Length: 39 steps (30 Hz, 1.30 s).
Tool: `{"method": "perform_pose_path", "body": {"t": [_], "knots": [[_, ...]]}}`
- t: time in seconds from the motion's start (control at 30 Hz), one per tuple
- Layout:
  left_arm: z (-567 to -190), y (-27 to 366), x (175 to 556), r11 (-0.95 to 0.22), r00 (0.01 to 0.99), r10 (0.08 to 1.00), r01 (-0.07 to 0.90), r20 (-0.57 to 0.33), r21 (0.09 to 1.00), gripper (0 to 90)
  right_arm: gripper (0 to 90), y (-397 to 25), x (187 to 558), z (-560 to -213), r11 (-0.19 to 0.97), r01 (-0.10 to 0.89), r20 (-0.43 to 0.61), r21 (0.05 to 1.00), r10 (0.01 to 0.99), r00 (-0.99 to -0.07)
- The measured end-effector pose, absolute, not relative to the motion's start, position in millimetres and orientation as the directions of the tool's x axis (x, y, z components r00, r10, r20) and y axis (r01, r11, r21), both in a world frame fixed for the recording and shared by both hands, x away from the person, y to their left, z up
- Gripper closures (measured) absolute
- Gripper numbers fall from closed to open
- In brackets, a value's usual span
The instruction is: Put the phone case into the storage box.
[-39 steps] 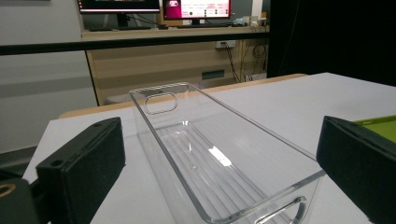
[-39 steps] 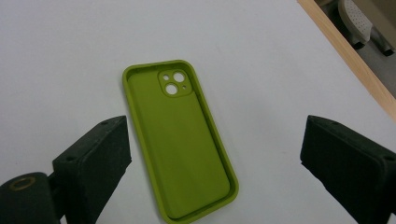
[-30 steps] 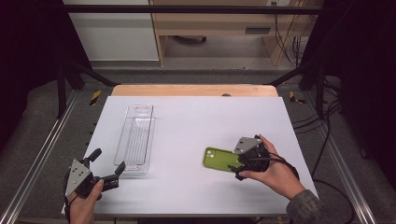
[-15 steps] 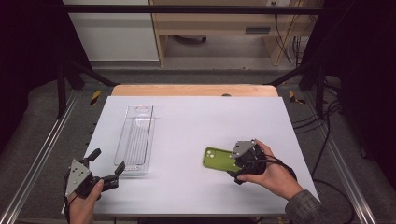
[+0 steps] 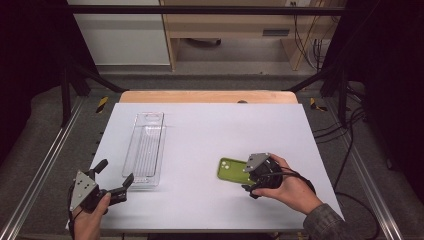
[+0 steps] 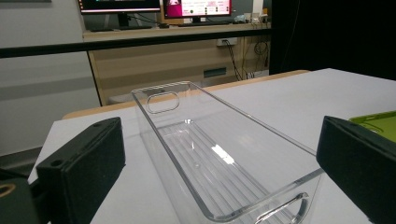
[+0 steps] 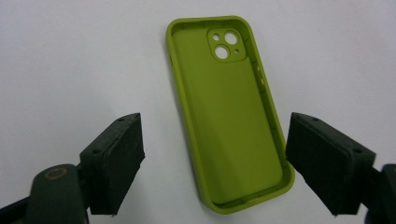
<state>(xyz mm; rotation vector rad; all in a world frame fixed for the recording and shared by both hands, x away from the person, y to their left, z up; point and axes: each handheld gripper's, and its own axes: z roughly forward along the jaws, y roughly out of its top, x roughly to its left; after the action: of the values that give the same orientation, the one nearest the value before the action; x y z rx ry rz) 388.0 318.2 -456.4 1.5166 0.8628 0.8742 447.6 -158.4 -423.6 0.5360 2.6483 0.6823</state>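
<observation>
A lime green phone case (image 5: 231, 170) (image 7: 229, 112) lies hollow side up on the white table, right of centre. My right gripper (image 5: 247, 181) (image 7: 212, 158) hovers over its near end, open, with one jaw on either side of the case and not touching it. A clear plastic bin (image 5: 145, 148) (image 6: 215, 154) lies lengthwise on the left half of the table, with nothing in it. My left gripper (image 5: 114, 177) (image 6: 219, 172) is open just in front of the bin's near end. The green case's corner (image 6: 376, 122) peeks out behind the right jaw in the left gripper view.
The white table top (image 5: 210, 125) ends in a wooden strip (image 5: 200, 96) at the far edge. Metal rails (image 5: 45, 160) run along both sides. Cables (image 5: 345, 150) trail on the floor at right. A wooden bench (image 5: 235, 30) stands beyond the table.
My right gripper has slid down and toward the near end of the green case, lowering over it. The left gripper and the bin have stayed put.
</observation>
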Motion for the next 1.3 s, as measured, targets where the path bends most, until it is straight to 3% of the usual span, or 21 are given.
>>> {"method": "perform_pose_path", "body": {"t": [0.23, 0.77, 1.3], "knots": [[-456, 321, 387, -0.095, 0.448, 0.892, 0.057, 0.060, 0.994, 1.0, 26.1, -161, 449, -429, 0.803, 0.287, -0.198, 0.523, 0.441, -0.875], [-457, 320, 387, -0.107, 0.453, 0.889, 0.059, 0.069, 0.992, 1.0, 49.4, -171, 454, -439, 0.789, 0.292, -0.146, 0.540, 0.430, -0.891], [-457, 319, 387, -0.112, 0.467, 0.882, 0.062, 0.071, 0.992, 1.0, 63.9, -173, 458, -440, 0.805, 0.286, -0.123, 0.521, 0.402, -0.907]]}}
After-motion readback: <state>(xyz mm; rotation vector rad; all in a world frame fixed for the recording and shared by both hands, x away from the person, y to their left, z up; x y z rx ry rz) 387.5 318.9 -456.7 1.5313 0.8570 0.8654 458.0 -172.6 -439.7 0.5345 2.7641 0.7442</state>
